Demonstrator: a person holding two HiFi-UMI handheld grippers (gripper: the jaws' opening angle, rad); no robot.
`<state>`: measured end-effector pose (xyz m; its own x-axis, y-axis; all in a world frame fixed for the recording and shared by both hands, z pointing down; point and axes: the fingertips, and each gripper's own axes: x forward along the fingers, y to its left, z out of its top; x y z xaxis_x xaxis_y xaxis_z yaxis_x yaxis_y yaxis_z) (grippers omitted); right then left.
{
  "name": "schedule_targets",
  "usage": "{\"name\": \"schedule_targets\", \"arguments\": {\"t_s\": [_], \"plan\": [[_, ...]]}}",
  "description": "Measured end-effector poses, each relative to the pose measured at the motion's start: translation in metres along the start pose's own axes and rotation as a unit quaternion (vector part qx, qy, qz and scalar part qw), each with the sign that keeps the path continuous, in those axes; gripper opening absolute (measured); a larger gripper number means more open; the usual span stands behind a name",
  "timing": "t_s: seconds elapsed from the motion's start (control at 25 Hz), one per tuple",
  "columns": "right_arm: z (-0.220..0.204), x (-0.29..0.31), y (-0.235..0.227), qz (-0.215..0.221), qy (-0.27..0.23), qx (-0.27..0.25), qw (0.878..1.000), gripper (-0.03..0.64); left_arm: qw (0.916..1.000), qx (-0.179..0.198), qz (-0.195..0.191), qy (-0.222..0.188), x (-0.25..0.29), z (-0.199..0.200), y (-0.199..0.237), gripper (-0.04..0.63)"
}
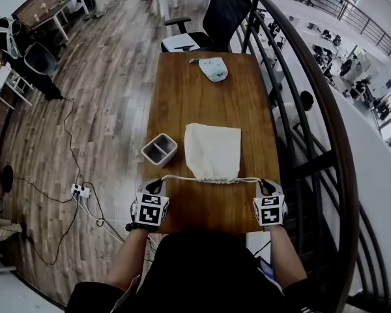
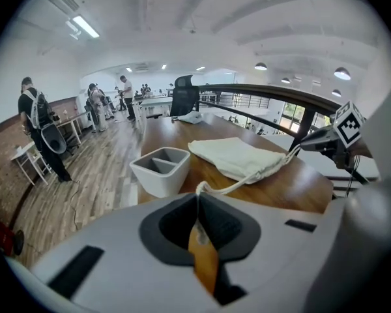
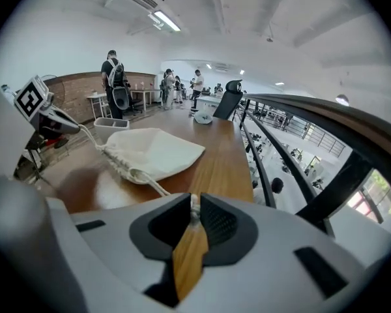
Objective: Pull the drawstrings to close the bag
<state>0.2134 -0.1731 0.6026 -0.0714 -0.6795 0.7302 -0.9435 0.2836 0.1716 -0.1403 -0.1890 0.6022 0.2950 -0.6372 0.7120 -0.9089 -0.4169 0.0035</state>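
A white cloth drawstring bag lies flat in the middle of the wooden table, its gathered mouth toward me. Its cord runs out sideways from the mouth to both grippers. My left gripper is shut on the left cord end, which shows between its pads in the left gripper view. My right gripper pinches the right cord end, also seen in the right gripper view. The cord stretches nearly taut from the bag. The bag is puckered at its mouth.
A grey two-compartment container stands just left of the bag. A pale object lies at the table's far end, with a black office chair behind it. A dark railing runs along the right. Cables and a power strip lie on the floor at left.
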Motion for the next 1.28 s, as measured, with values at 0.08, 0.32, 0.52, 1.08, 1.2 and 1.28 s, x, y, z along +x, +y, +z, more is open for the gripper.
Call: {"name": "schedule_targets", "arguments": {"t_s": [0.08,0.32,0.52,1.08,1.2,1.28], "plan": [[0.006,-0.002,0.007,0.011,-0.012,-0.002,1.000,0.046,0.9999,0.001,-0.008,-0.007,-0.002,0.004,-0.006,0.020],[0.016,-0.005,0.028,0.058,-0.037,0.001,0.998,0.187,0.9989,-0.001,-0.046,-0.013,-0.004,0.006,-0.022,0.155],[0.021,-0.007,0.038,0.072,-0.050,-0.006,0.996,0.239,0.9977,0.001,-0.065,-0.020,-0.004,0.006,-0.032,0.224],[0.083,-0.063,0.018,0.052,-0.172,0.048,0.983,0.149,0.9892,-0.013,-0.052,-0.136,-0.038,0.066,-0.014,0.164],[0.101,-0.080,0.009,0.040,-0.213,0.061,0.974,0.114,0.9866,-0.008,-0.046,-0.156,-0.051,0.081,-0.010,0.127],[0.110,-0.090,0.002,0.030,-0.239,0.084,0.967,0.077,0.9837,-0.016,-0.040,-0.175,-0.061,0.091,-0.005,0.098]]}}
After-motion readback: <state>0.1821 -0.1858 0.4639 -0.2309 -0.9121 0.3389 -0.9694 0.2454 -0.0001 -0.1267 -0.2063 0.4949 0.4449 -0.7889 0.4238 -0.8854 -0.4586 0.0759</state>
